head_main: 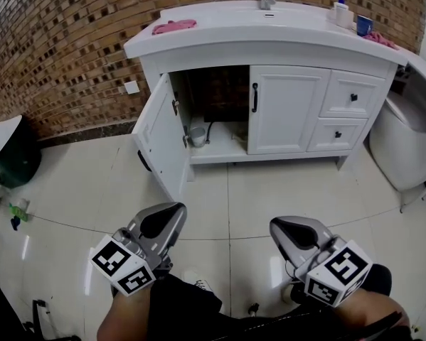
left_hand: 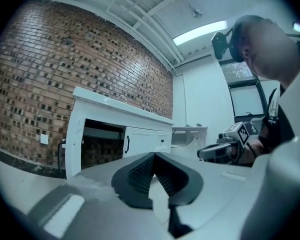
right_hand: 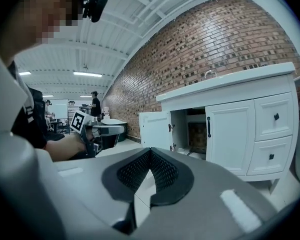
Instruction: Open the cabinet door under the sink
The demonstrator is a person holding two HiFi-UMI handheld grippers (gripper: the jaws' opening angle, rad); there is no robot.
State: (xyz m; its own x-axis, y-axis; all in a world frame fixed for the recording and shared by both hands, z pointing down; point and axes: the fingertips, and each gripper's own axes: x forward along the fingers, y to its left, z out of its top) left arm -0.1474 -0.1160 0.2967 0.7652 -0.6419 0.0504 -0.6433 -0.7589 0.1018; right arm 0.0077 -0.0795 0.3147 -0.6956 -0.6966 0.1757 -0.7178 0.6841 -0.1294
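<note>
left gripper (head_main: 166,217) closed, empty | cabinet door (head_main: 158,139) open, well ahead

Floor tiles (head_main: 269,197) in front of vanity (head_main: 291,55) lie open. Left door (head_main: 158,139) stands swung out and juts into the approach at left. Opening behind it is passable, w/ hose (head_main: 209,130) & small container (head_main: 196,135) inside. White tub (head_main: 405,141) crowds the right.

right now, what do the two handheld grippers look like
They match. The left gripper and right gripper each have a smooth, rounded grey plastic shell, with black ribbed pads lining the jaws. Each carries a white cube at the back, printed with black square markers.
</note>
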